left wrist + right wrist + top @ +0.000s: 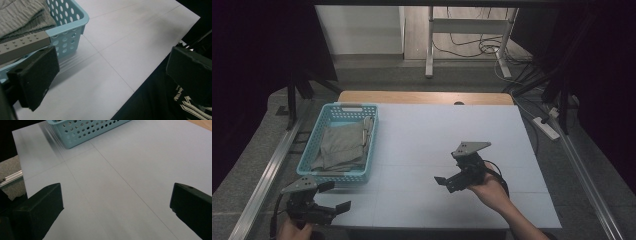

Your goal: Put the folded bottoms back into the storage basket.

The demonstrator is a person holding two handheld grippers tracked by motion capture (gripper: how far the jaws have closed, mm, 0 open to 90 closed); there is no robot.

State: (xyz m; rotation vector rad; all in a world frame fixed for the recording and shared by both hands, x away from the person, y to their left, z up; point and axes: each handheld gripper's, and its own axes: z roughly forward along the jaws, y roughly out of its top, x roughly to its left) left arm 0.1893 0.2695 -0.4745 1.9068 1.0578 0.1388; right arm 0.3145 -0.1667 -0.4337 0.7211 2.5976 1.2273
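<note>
A light blue perforated basket [368,131] stands at the left of the white table [447,135] and holds folded grey-green cloth [343,145]. My left gripper [334,196] hovers at the table's near left corner, just in front of the basket, open with nothing between its jaws. In the left gripper view the basket [72,27] and the cloth [22,17] lie close ahead at upper left. My right gripper [451,176] is over the near middle-right of the table, pointing left, open and empty. The right gripper view has the basket [87,130] at the top.
A wooden strip [422,97] runs along the table's far edge. Metal rails [267,175] flank the table on both sides. A white desk frame [467,35], cables and a power strip [546,127] sit on the floor behind and to the right.
</note>
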